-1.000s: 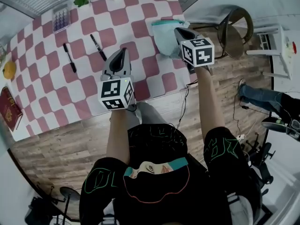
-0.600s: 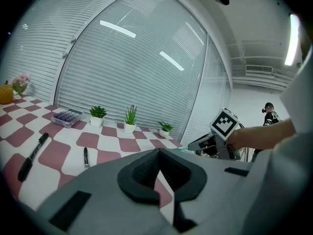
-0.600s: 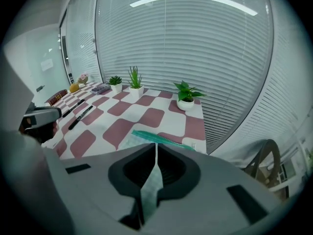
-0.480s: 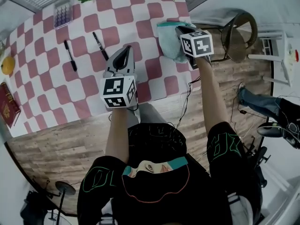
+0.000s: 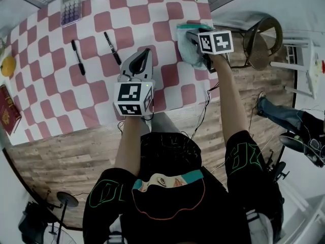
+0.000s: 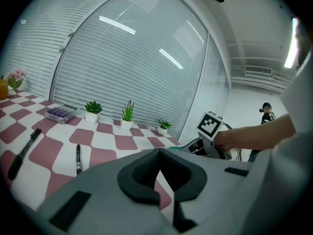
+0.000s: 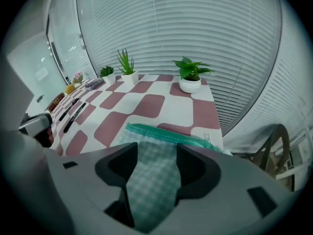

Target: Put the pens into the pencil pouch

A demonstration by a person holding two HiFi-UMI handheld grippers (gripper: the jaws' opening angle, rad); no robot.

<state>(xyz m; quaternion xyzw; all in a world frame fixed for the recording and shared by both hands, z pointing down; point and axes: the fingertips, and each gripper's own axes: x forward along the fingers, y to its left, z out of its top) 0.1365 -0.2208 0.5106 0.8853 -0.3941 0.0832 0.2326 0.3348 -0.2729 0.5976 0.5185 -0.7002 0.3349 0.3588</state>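
A teal checked pencil pouch point(image 5: 186, 50) point(image 7: 166, 133) lies at the table's right edge, its zipper edge towards the table's middle. My right gripper point(image 5: 193, 40) point(image 7: 157, 164) points steeply down over it. Its jaws have just been opening and stand apart with the pouch fabric in the gap, not pressed. Two black pens point(image 5: 77, 57) point(image 5: 112, 48) lie side by side left of centre; the left gripper view shows them too point(image 6: 22, 153) point(image 6: 78, 158). My left gripper point(image 5: 147, 52) point(image 6: 157, 173) hovers shut and empty between pens and pouch.
Along the far edge of the red-and-white checked table point(image 5: 96, 93) stand small potted plants point(image 7: 190, 77) point(image 7: 128, 67) and a tray of purple items point(image 5: 70, 9). An orange fruit point(image 5: 7, 66) and a red book point(image 5: 7, 108) lie far left. A chair point(image 5: 261, 37) stands right of the table.
My right gripper has come down towards the table with the pouch, and its jaws have parted. The left gripper has stayed where it was.
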